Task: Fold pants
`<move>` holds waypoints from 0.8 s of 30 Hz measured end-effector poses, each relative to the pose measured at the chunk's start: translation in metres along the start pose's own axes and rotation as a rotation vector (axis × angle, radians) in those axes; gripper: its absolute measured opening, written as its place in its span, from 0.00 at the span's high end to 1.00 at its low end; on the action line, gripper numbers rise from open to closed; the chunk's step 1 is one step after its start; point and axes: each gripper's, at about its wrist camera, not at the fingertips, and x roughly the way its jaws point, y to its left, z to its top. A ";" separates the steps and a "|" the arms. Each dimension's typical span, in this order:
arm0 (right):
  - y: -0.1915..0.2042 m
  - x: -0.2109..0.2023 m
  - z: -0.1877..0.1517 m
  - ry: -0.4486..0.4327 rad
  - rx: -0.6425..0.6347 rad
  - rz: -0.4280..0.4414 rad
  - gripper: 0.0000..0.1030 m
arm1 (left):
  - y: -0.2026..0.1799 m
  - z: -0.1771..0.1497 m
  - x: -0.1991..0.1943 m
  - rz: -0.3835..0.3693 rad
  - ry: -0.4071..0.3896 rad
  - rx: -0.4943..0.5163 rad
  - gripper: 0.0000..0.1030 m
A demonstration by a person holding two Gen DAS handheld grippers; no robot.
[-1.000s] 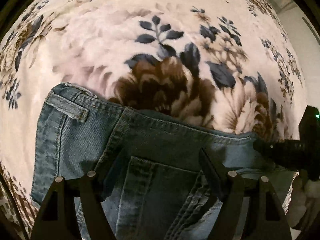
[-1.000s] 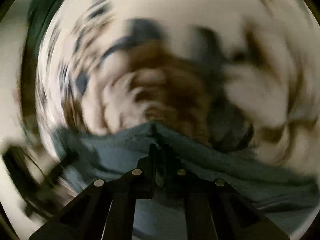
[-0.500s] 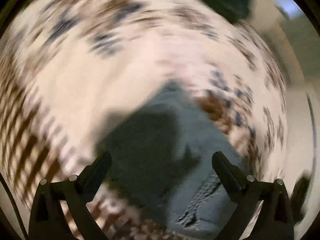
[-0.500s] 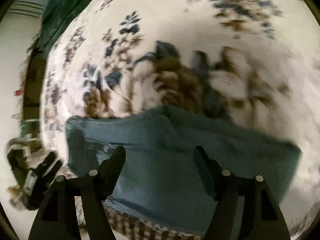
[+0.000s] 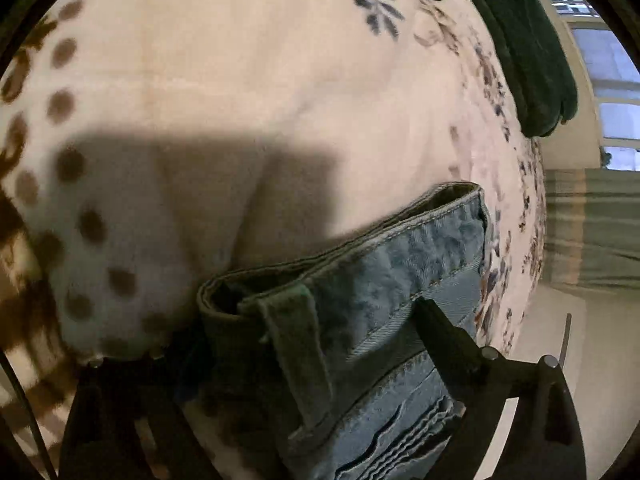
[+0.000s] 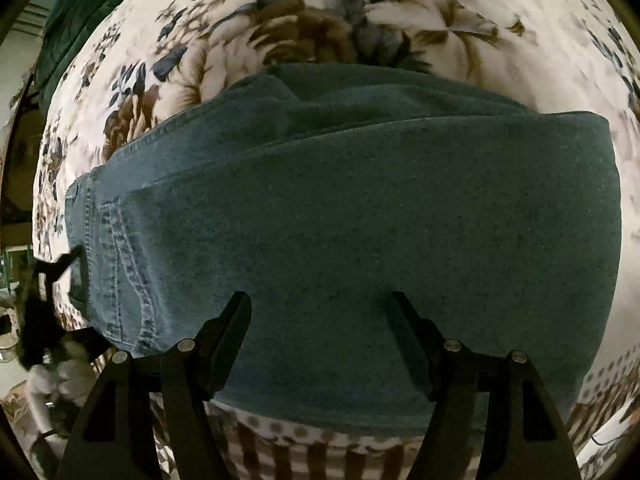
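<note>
A cream floral blanket (image 5: 248, 80) is covering the bed, its checked border (image 6: 320, 456) showing at the near edge. A dark green cloth (image 5: 524, 44) is lying along its far side, by a window (image 5: 612, 92).

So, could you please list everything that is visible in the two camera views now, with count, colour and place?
jeans: one pair, blue denim, folded, lying on the blanket, below both grippers
blanket: one, cream with brown and dark blue flowers, dots and checks at the border, under the jeans
green fabric: one piece, dark green, at the far edge of the blanket
window: one, bright, upper right of the left wrist view
left gripper: one, black, jaws apart, over the waistband end of the jeans
right gripper: one, black, jaws apart, over the middle of the folded jeans, gripping nothing
</note>
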 end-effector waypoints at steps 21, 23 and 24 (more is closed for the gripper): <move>-0.020 -0.003 -0.008 0.019 0.054 0.052 0.29 | -0.002 0.003 -0.010 -0.204 0.006 0.084 0.57; -0.021 -0.004 -0.010 0.014 0.054 0.060 0.29 | -0.021 0.001 -0.019 -0.194 -0.012 0.150 0.64; -0.023 -0.006 -0.010 0.009 0.060 0.068 0.29 | -0.028 -0.001 -0.023 -0.195 -0.021 0.171 0.65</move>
